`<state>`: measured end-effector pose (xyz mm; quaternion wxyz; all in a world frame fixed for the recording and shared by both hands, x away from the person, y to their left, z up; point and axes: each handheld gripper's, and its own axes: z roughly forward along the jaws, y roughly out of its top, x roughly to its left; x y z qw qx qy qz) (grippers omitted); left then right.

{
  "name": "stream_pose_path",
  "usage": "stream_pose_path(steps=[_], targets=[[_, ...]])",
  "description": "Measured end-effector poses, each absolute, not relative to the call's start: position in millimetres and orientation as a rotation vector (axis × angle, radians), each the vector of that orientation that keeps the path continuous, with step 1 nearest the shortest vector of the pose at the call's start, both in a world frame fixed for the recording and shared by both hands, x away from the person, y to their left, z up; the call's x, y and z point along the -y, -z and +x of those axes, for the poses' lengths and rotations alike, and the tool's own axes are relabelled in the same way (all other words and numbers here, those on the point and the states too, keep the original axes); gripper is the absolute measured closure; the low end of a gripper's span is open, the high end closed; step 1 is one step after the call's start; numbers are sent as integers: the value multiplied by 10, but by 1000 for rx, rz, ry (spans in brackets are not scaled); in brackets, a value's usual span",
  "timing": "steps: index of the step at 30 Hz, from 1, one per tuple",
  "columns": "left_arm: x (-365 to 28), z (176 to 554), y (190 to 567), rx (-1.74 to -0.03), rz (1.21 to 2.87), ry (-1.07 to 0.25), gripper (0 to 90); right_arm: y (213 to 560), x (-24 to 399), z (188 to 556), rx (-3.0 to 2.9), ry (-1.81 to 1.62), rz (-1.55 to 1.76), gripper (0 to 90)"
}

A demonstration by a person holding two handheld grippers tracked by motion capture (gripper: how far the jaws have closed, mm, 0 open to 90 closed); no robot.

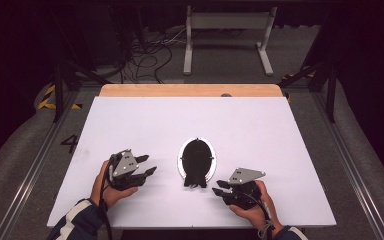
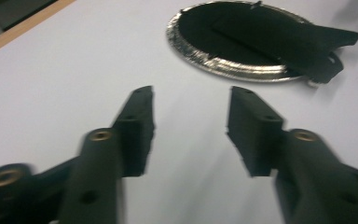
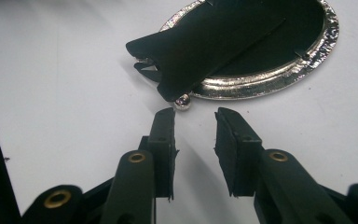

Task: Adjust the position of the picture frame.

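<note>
Now, scene: an oval silver-rimmed purse frame with black fabric [image 1: 197, 159] lies flat on the white bench [image 1: 130, 120], between the two grippers.
Black flap: a dark fabric part [image 3: 200, 44] lies across the rim and points toward the person.
Left gripper [image 1: 147, 166]: fingers moderately apart, nothing between them, well beside the purse.
Right gripper [image 3: 195, 116]: fingers narrowly apart, empty, just before the small silver clasp ball [image 3: 182, 101].
Step, as I judge: both fingers seem released from the purse.
Advice: approach low and straight, take the rim beside the ball, not the loose fabric.
</note>
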<state>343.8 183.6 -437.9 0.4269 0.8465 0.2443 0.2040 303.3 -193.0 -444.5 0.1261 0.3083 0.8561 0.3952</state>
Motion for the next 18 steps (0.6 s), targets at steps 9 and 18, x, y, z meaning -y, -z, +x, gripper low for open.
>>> stream_pose_path(steps=[9,18], targets=[[-2241,3049,4471,-680,2088,-446,391,4463,1894,2998,-2548,-1129,883,674],[-2406,2946,4544,-731,2113,-434,301,4504,1770,3071,-2591,-1115,841,716]])
